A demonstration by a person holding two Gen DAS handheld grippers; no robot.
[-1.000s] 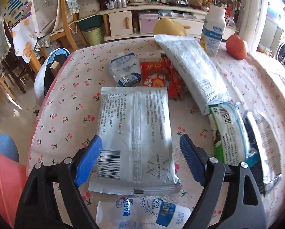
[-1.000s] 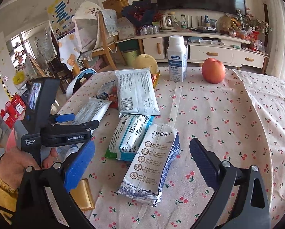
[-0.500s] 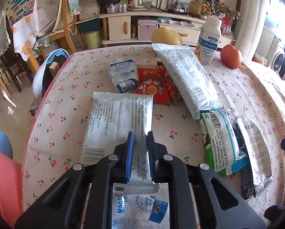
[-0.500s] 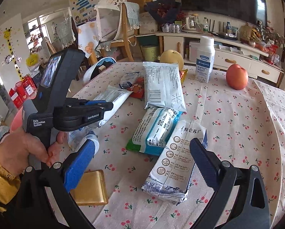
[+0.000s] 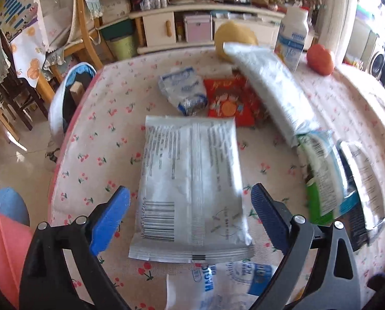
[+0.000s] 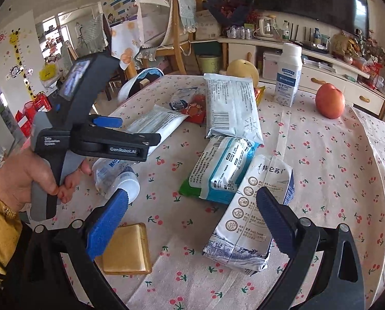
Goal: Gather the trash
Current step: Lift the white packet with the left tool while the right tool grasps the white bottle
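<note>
Trash wrapper, silver-white [image 5: 192, 188] — flat on the counter [image 5: 102, 139], centre frame. Left gripper [image 5: 189, 206]: jaws just reopened, wide apart, straddling the wrapper's near end, pads clear. Right gripper [image 6: 192, 214]: jaws wide apart — empty, above a milk carton [image 6: 251, 217].

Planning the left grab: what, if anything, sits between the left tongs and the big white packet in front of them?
Nothing visible. The left tongs, just reopened, stand wide with the big white packet lying flat between the pads, untouched. A crumpled blue-and-white wrapper lies nearer the camera, beside the packet's near edge, not over it.
</note>
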